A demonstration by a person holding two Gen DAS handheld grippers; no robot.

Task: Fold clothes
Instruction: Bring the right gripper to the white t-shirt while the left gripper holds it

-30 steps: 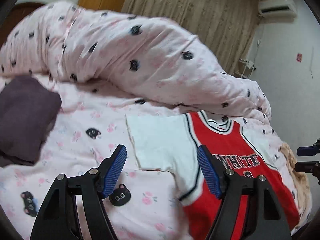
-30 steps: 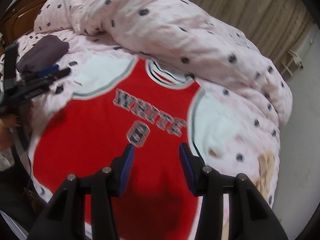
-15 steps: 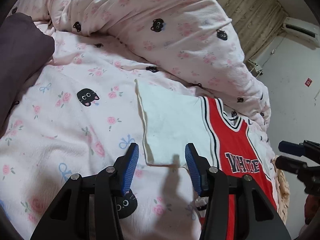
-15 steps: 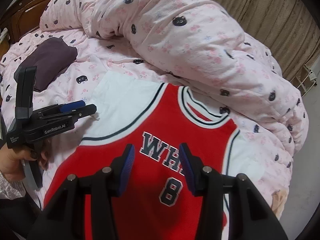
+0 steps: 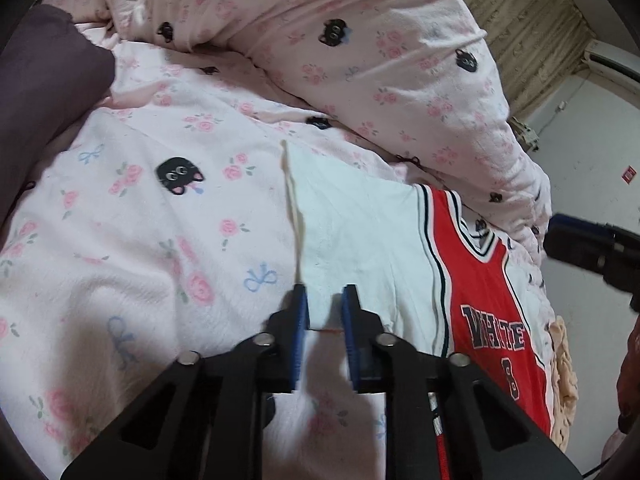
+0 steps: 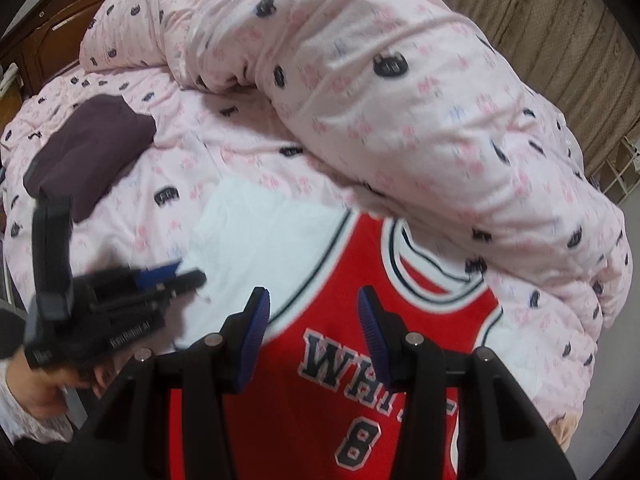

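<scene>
Right up close, the left gripper (image 5: 324, 308) is closing its blue pads around the lower corner of the white sleeve (image 5: 360, 232), the sleeve's hem sitting between the jaws, though whether the pads are already pressing the cloth is hard to tell. The right gripper (image 6: 314, 320) is hovering over the chest of the jersey (image 6: 340, 360) with its jaws standing partly apart and nothing between them, released. Below it the red jersey is lying flat on the bedsheet (image 5: 140, 240), face up, showing the lettering "WHITE" and the number 8, with white sleeves spreading to each side and the collar pointing toward the far side of the bed. In the right wrist view, a hand (image 6: 52, 388) in a pale sleeve is gripping the left tool at the picture's left edge. Further out, a dark purple garment (image 6: 92, 152) is resting folded on the pink cat-print sheet, well apart from the jersey. Beyond the collar, a bunched-up duvet (image 6: 380, 100) in the same print is piling high, and behind it a beige curtain (image 6: 560, 20) is hanging.
</scene>
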